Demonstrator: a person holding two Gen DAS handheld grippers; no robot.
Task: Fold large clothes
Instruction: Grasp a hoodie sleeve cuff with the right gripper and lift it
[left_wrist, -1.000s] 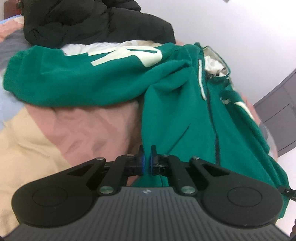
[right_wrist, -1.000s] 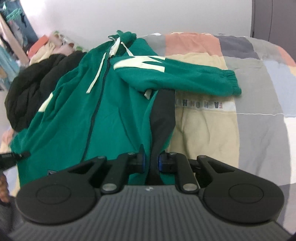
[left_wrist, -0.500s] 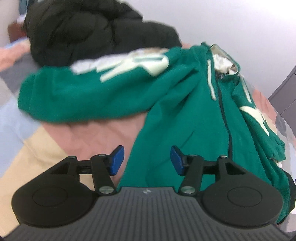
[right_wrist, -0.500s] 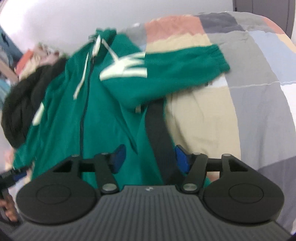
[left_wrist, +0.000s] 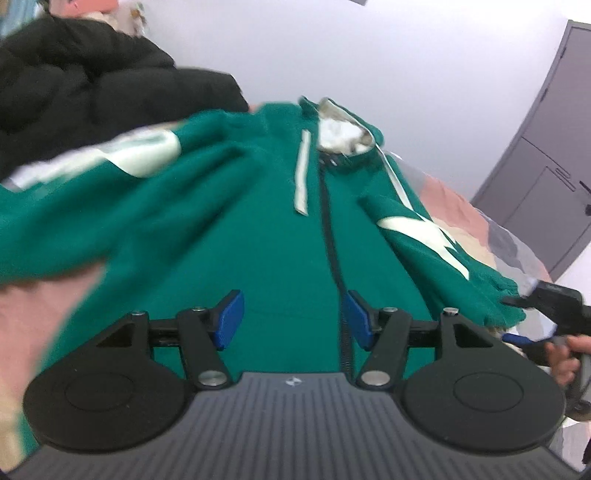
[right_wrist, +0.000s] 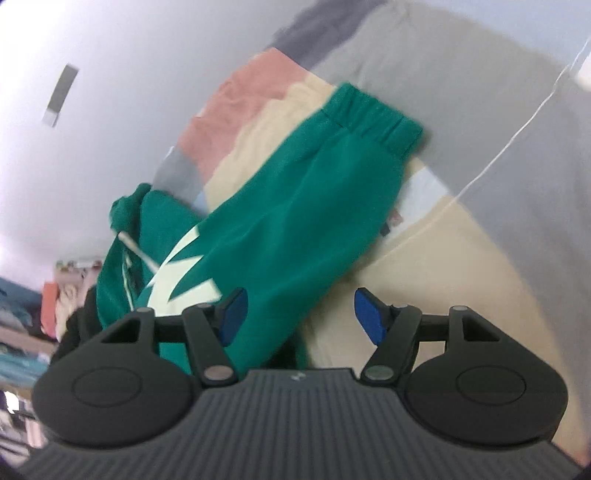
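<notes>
A green zip hoodie (left_wrist: 280, 229) lies front up on the bed, with cream drawstrings and cream marks on the sleeves. My left gripper (left_wrist: 292, 319) hovers over its lower front beside the zip. Its jaws are opening and the blue pads press on nothing. In the right wrist view, one green sleeve (right_wrist: 295, 229) runs up to its ribbed cuff (right_wrist: 373, 122). My right gripper (right_wrist: 301, 317) is tilted over that sleeve, jaws opening; cloth lies under the gap but the pads do not pinch it. The left wrist view shows a hand (left_wrist: 565, 358) holding the right gripper (left_wrist: 517, 319) at the sleeve's end.
A black puffy jacket (left_wrist: 92, 92) is heaped at the hoodie's far left shoulder. The patchwork bedcover (right_wrist: 461, 240) spreads right of the sleeve. A grey wardrobe door (left_wrist: 546, 166) and a white wall stand behind. Stacked clothes (right_wrist: 55, 306) lie at the far left.
Both grippers were shut on the hoodie's lower edge and have opened and let go. The left one moved over the hoodie's front; the right one rolled and swung over the sleeve.
</notes>
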